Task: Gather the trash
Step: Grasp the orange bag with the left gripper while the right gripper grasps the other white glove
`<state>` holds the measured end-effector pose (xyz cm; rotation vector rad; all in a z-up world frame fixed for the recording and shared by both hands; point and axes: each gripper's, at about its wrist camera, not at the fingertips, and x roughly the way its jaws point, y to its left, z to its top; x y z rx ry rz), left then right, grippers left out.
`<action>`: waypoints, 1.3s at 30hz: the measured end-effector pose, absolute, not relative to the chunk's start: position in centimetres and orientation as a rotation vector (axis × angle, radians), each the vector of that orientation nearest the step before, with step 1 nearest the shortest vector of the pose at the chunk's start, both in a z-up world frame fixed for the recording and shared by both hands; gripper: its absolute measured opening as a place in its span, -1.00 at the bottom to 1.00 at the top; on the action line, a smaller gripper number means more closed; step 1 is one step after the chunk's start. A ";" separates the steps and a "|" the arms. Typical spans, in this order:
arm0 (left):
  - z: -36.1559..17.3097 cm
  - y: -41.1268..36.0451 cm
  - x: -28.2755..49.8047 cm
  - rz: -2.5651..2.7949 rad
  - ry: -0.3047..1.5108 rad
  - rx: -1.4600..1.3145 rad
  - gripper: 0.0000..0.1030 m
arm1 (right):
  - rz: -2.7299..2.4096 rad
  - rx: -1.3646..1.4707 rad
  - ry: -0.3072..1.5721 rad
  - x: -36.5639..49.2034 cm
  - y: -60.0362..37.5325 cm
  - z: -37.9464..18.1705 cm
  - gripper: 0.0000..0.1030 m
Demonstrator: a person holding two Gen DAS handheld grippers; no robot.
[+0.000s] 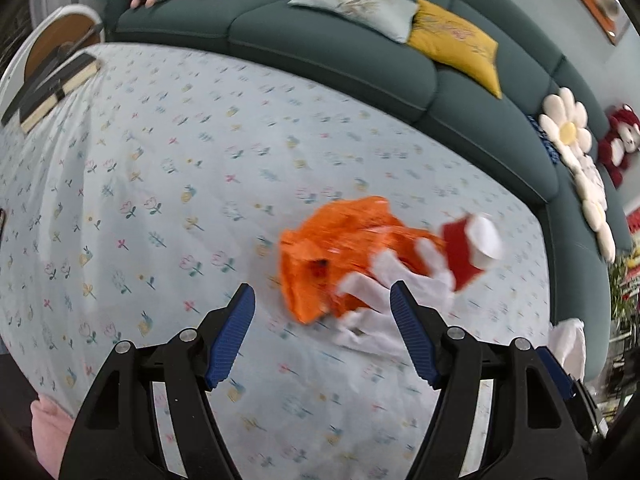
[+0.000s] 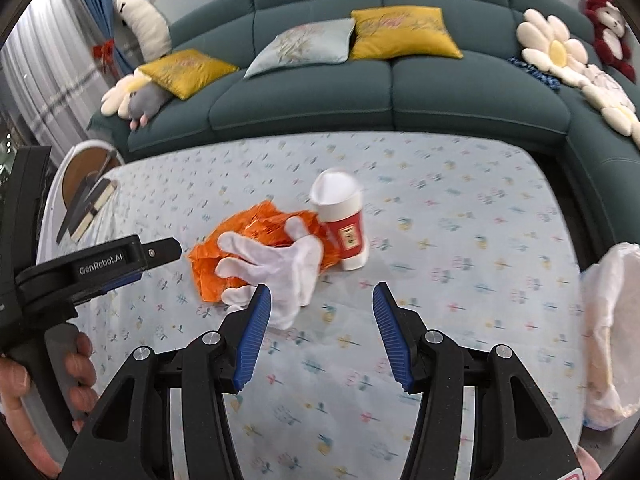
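Both pairs of blue-ribbed jaws stand wide apart and hold nothing. Left gripper [image 1: 322,330] hovers low over the flower-printed pale blue tablecloth [image 1: 160,184]; right gripper [image 2: 320,330] does likewise from the near edge.

Just beyond the left gripper's fingertips lies the crumpled orange plastic wrapper [image 1: 340,252], with the white cotton glove [image 1: 384,300] draped over its near side and reaching between the jaws toward the right finger. The red-and-white paper cup [image 1: 474,250] stands touching the wrapper's far side.

In the right wrist view the glove [image 2: 276,268] sits ahead of the left finger, the cup [image 2: 344,224] further off, left of centre.

A good grasp, judged from here, would close on one soft item's bunched middle without nudging the cup. A white plastic bag [image 2: 612,332] waits at the table's right edge.
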<state>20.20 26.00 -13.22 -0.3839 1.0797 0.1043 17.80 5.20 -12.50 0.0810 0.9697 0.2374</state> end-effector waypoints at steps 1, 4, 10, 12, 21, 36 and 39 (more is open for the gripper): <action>-13.8 26.6 20.7 0.107 1.090 -0.397 0.31 | 0.240 0.078 0.982 18.3 5.8 -13.0 0.01; -15.3 28.0 22.1 0.108 1.114 -0.432 0.33 | 0.247 0.076 1.009 19.5 7.0 -14.3 0.01; -18.3 29.2 24.5 0.101 1.161 -0.482 0.31 | 0.232 0.067 1.065 21.9 8.8 -17.2 0.01; -19.3 29.3 25.0 0.086 1.177 -0.513 0.30 | 0.224 0.077 1.082 22.6 8.9 -18.1 0.01; -21.6 27.5 25.2 -0.006 1.222 -0.543 -0.49 | 0.245 0.096 1.151 23.5 9.5 -21.1 -0.52; -19.4 21.1 19.4 -0.083 1.220 -0.450 -0.87 | 0.222 0.180 1.104 17.4 2.7 -18.6 -0.78; -18.1 19.3 18.4 -0.108 1.202 -0.417 -0.87 | 0.202 0.206 1.070 16.4 0.6 -17.2 -0.78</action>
